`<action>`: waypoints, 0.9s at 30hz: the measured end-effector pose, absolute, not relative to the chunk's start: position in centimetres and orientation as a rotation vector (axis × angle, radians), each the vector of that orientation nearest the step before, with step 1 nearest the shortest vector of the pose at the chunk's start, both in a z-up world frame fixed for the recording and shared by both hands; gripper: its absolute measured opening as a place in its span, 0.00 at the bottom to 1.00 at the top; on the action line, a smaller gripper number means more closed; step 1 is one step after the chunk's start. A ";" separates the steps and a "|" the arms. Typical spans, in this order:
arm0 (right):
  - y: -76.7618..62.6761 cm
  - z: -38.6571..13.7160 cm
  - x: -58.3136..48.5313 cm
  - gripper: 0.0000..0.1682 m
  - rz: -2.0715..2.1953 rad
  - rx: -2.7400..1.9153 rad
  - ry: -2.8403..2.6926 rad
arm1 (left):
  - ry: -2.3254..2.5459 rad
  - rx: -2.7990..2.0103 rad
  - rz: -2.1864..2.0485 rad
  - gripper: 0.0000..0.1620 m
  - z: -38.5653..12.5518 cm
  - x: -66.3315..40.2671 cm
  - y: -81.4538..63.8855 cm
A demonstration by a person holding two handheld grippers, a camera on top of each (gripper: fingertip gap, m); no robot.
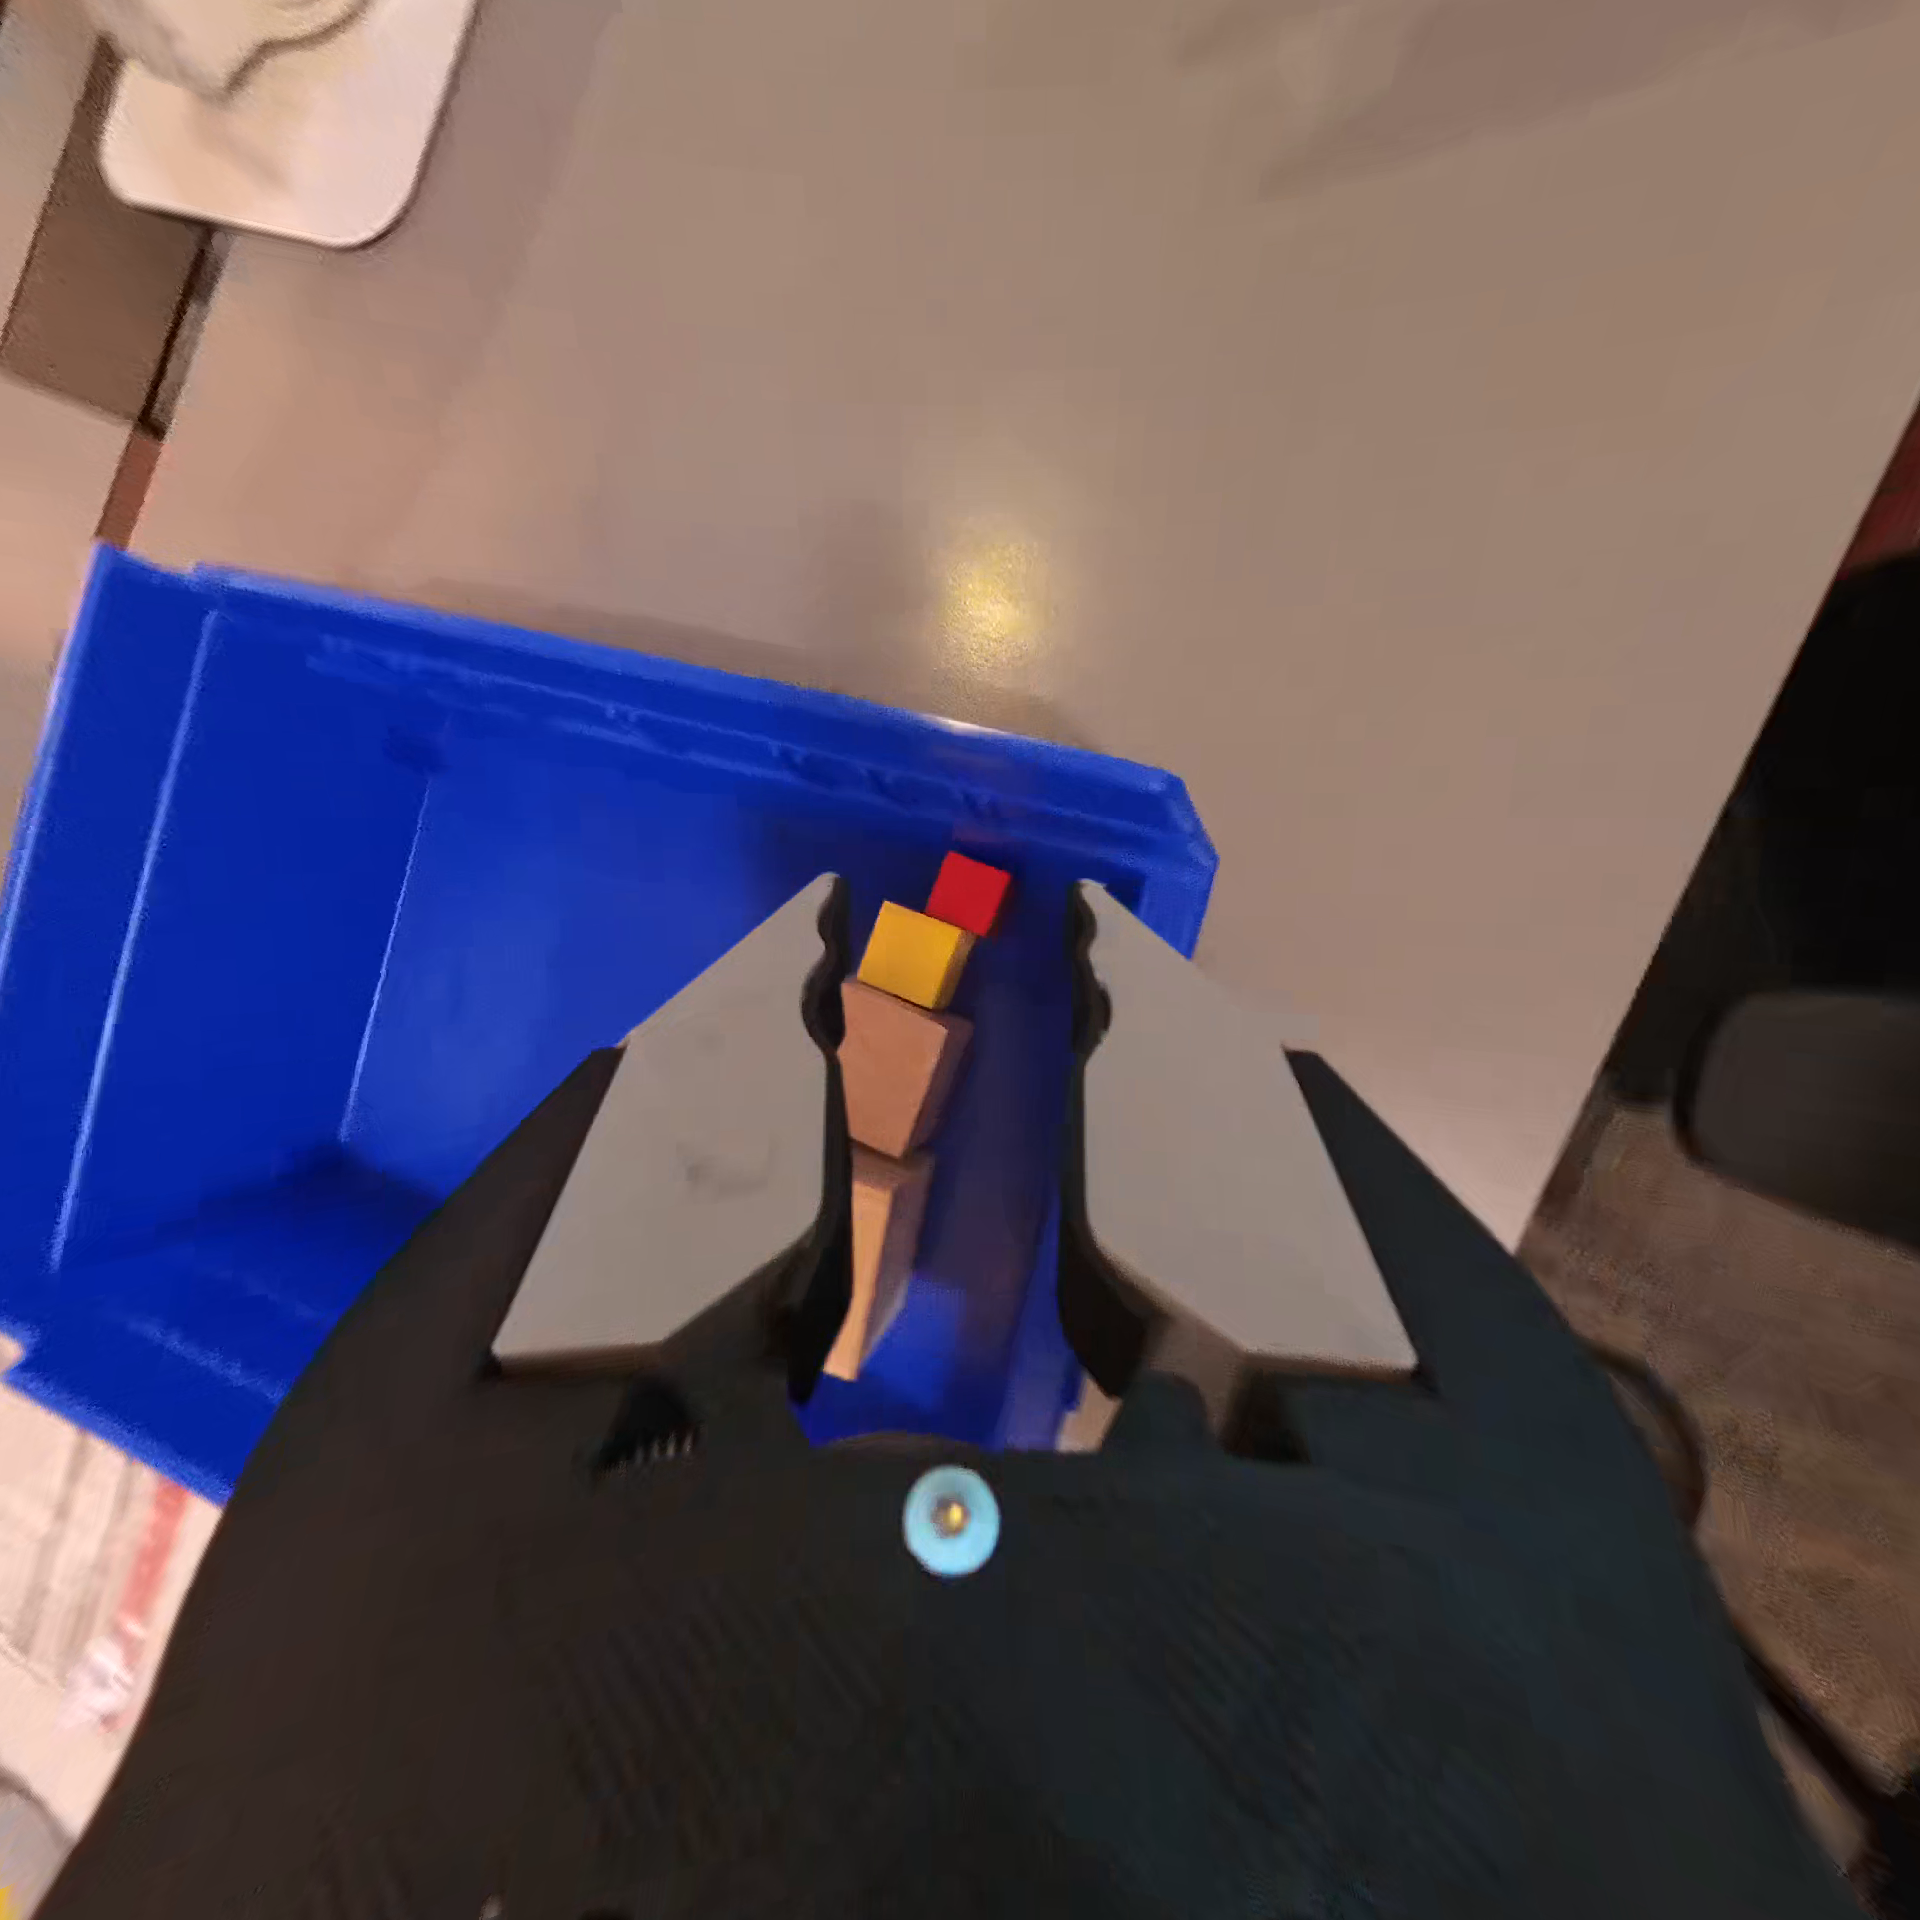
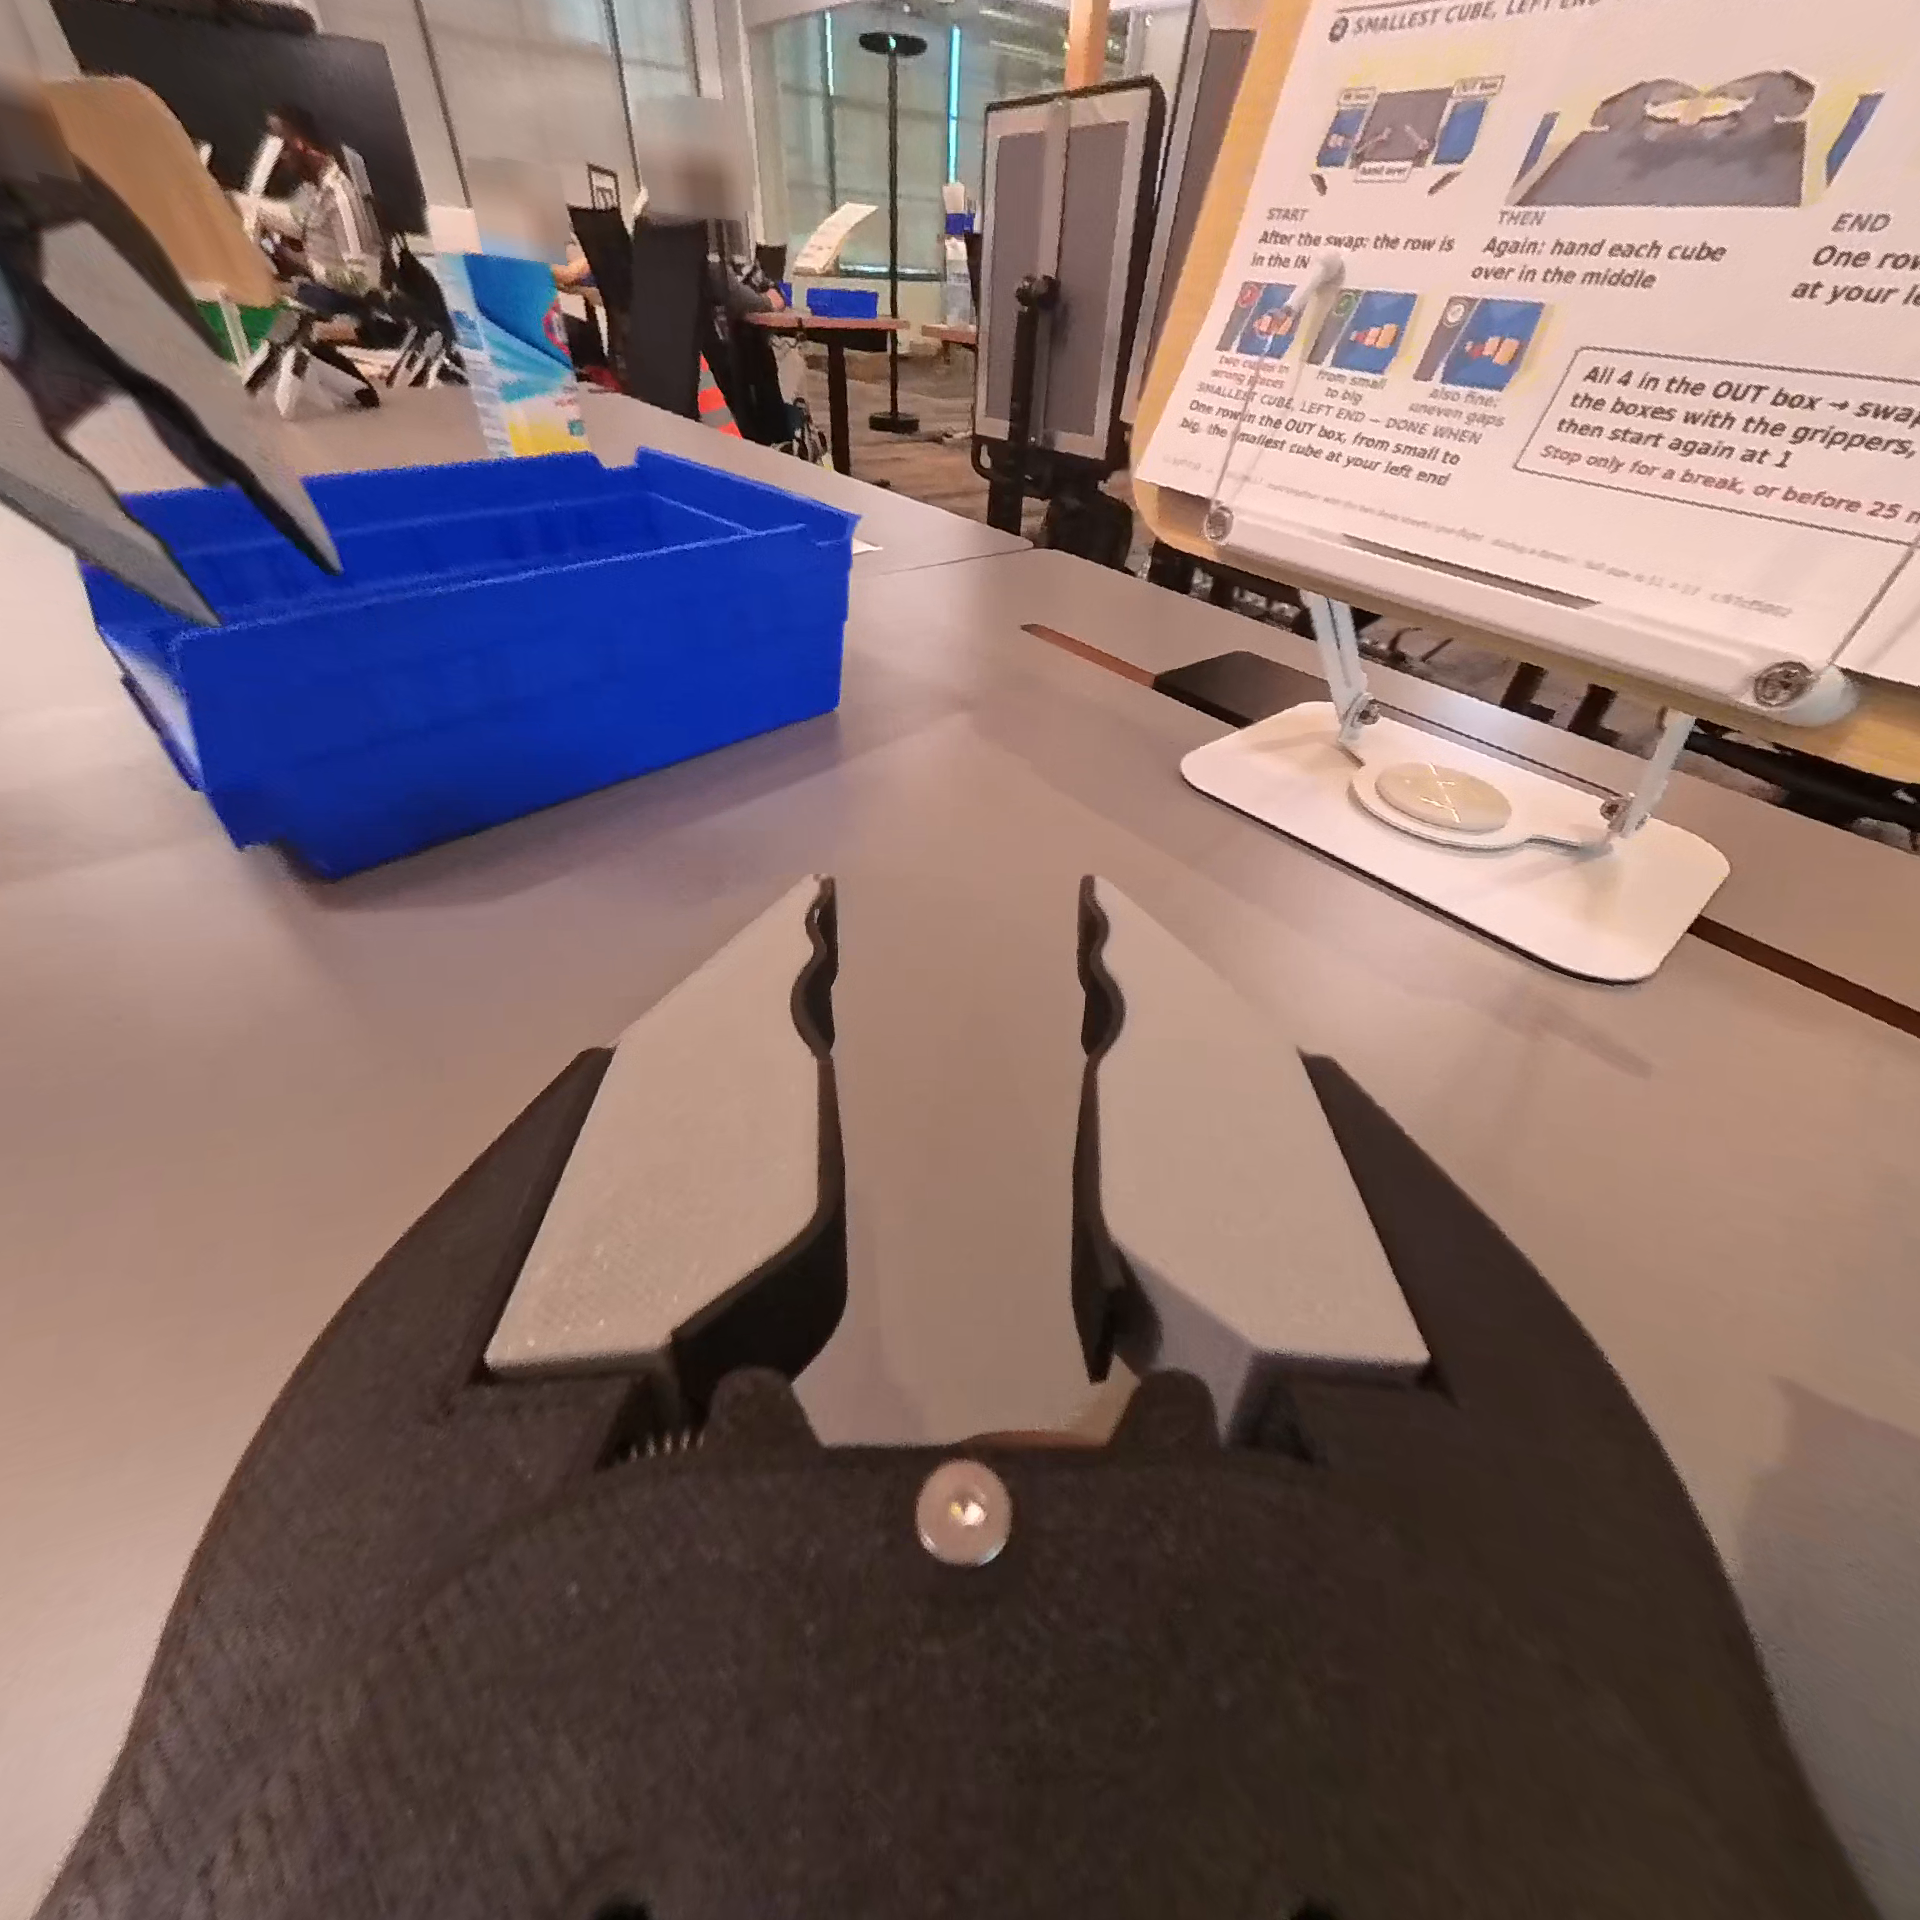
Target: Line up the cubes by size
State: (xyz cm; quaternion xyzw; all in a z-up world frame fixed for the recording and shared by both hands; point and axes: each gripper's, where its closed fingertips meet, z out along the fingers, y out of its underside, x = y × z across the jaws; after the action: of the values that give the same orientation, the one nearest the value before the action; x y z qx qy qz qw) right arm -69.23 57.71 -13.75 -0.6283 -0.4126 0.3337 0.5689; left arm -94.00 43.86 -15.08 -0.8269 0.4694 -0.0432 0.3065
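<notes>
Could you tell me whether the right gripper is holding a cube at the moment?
No, the right gripper is open with only bare grey table showing between its fingers.

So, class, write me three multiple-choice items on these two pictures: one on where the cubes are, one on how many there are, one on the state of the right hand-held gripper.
1. Where are the cubes?
A. on the bare table
B. in the blue box
C. on the paper stand

2. How many cubes are in the row?
A. two
B. four
C. six

3. The right hand-held gripper is:
A. open and empty
B. shut on a cube
C. inside the box

Answers:
1 B, blue walls surround them.
2 B, red cube, yellow cube, two wooden cubes.
3 A, only table shows between its fingers.
</notes>
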 end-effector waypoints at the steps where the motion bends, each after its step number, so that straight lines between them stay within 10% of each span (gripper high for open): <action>1: 57.5 -13.7 -69.4 0.26 0.779 -1.466 -0.976 | 1.315 -2.194 -0.118 0.22 -15.8 -93.8 44.0; 15: 57.3 -13.1 -69.4 0.25 0.781 -1.435 -0.982 | 1.733 -2.475 -0.027 0.14 -25.0 -94.6 45.7; 27: 55.4 -13.3 -70.2 0.25 0.856 -1.447 -1.058 | 1.366 -2.238 -0.085 0.12 -20.4 -94.7 46.3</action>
State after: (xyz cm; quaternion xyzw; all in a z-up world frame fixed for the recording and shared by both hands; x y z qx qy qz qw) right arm -70.23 55.38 -13.33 -0.6104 -0.4461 0.3609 0.5460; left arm -94.71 46.29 -20.44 -0.8247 0.5032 -0.0313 0.2563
